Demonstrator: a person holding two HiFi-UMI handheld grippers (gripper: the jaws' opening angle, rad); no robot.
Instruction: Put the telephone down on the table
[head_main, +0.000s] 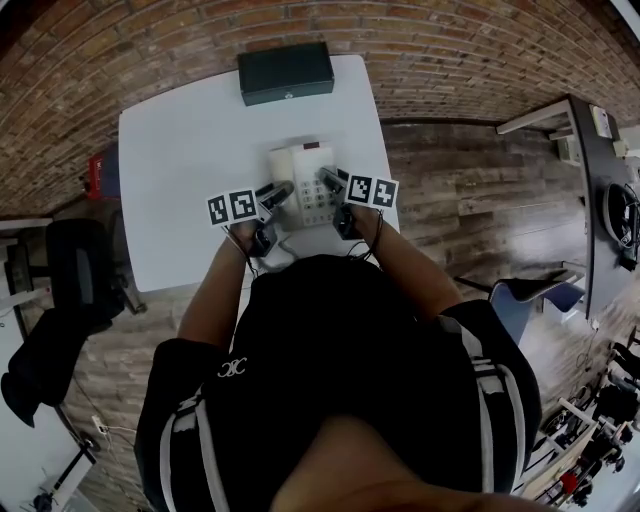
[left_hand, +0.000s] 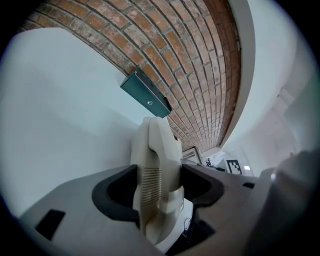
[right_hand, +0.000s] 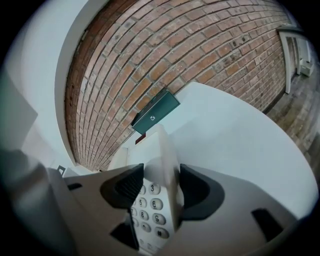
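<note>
The left gripper (head_main: 282, 189) pinches the phone (head_main: 305, 186) by its handset (left_hand: 156, 165) side, pads tight on the cream plastic. The right gripper (head_main: 326, 178) clamps the keypad side, with keys (right_hand: 150, 210) showing at its jaws. The phone hangs between them over the table's (head_main: 180, 150) near right part; whether they touch, I can't tell. A dark box (head_main: 285, 72) sits at the table's far edge.

The telephone (right_hand: 150, 212) — in the right gripper view — shows the key digits 3, 5, 6 and 8.
</note>
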